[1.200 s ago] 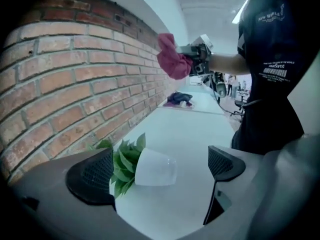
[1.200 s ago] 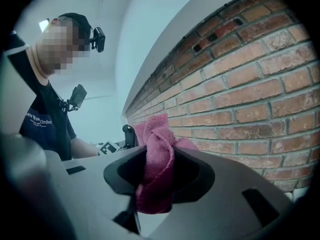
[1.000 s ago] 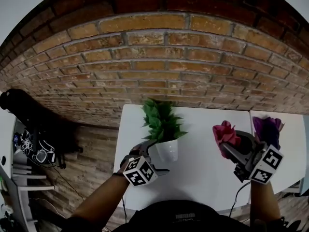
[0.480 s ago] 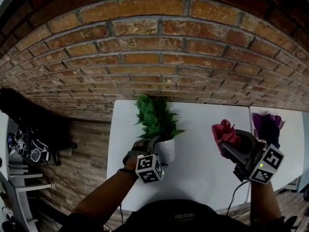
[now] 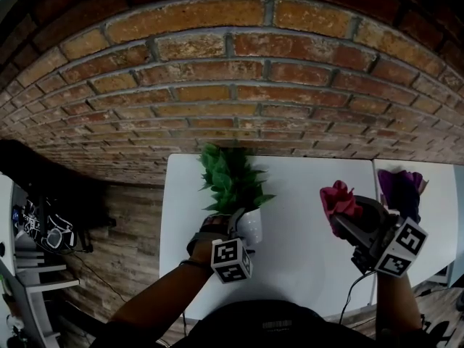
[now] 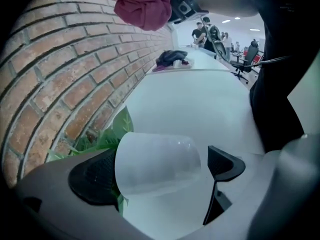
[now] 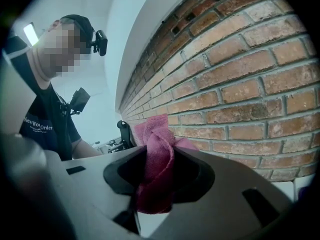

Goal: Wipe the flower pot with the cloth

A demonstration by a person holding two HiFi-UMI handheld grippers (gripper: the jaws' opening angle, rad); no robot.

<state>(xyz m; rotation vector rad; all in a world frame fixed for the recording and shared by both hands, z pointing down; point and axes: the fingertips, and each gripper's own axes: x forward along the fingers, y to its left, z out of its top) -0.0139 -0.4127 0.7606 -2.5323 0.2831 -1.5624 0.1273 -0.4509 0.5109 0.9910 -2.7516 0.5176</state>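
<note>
A white flower pot (image 5: 251,226) with a green plant (image 5: 228,180) stands on the white table (image 5: 304,259) near the brick wall. My left gripper (image 5: 243,228) is open, and its jaws stand on either side of the pot (image 6: 157,166). The left pad (image 6: 92,176) rests against the pot's side, while a small gap shows at the right finger (image 6: 225,166). My right gripper (image 5: 342,210) hovers above the table's right part, shut on a pink cloth (image 5: 336,197). In the right gripper view the cloth (image 7: 157,159) bunches up between the jaws.
A purple cloth (image 5: 401,187) lies on the adjoining table at the right. The brick wall (image 5: 239,85) runs just behind the plant. The table's left edge drops to a wooden floor with a black bag and cables (image 5: 51,227). Far down the tables lies a dark cloth heap (image 6: 172,59).
My left gripper has moved right and forward, so its jaws now flank the pot. The right gripper with the pink cloth has stayed where it was.
</note>
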